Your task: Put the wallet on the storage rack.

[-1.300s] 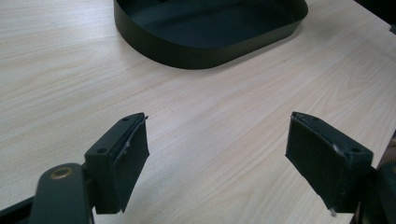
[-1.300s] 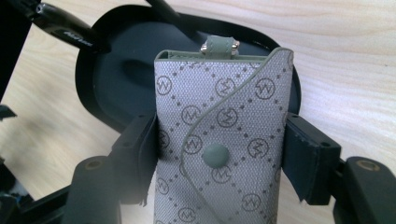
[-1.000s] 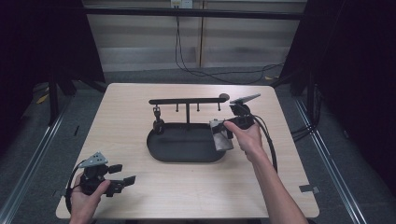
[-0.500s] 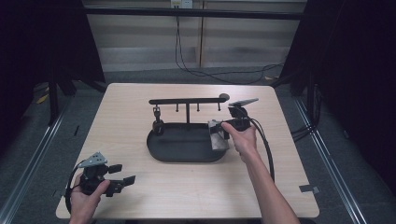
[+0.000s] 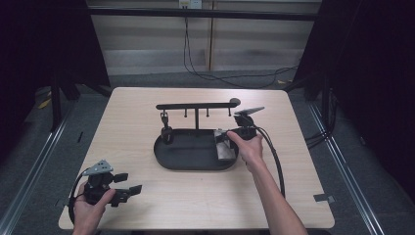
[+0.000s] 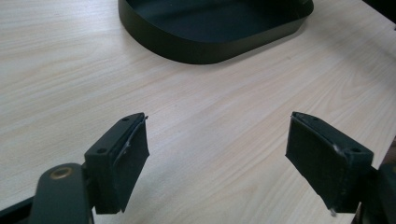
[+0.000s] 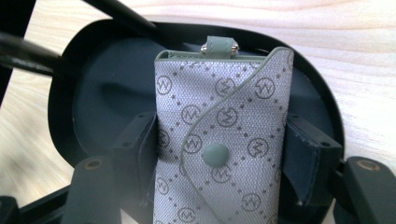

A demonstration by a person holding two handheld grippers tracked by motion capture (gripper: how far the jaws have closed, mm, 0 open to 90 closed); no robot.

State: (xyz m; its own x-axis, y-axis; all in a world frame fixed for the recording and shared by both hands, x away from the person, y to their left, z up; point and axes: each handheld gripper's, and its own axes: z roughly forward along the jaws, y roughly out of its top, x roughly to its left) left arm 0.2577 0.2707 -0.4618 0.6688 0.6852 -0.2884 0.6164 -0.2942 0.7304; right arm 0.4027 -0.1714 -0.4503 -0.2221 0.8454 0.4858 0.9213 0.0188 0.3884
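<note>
A grey patterned pouch (image 7: 219, 140) with a green snap flap sits between the jaws of my right gripper (image 7: 219, 163), which is shut on its sides. In the high view the pouch (image 5: 224, 146) is over the right end of the black oval tray (image 5: 186, 159), and the right gripper (image 5: 229, 139) is held by a hand at the tray's right rim. My left gripper (image 5: 128, 192) stands open over bare wood at the front left of the table. In its own view the left gripper (image 6: 217, 154) holds nothing, and the tray (image 6: 196, 44) lies ahead.
A black rack with a crossbar (image 5: 195, 105) and small hooks rises from the tray's back edge. A dark small item (image 5: 166, 132) hangs or stands at the tray's left end. Cables trail from both grippers. Bare wooden tabletop (image 5: 137, 132) surrounds the tray.
The right gripper with the pouch has moved slightly left and down toward the tray's right end. The left gripper has stayed in place.
</note>
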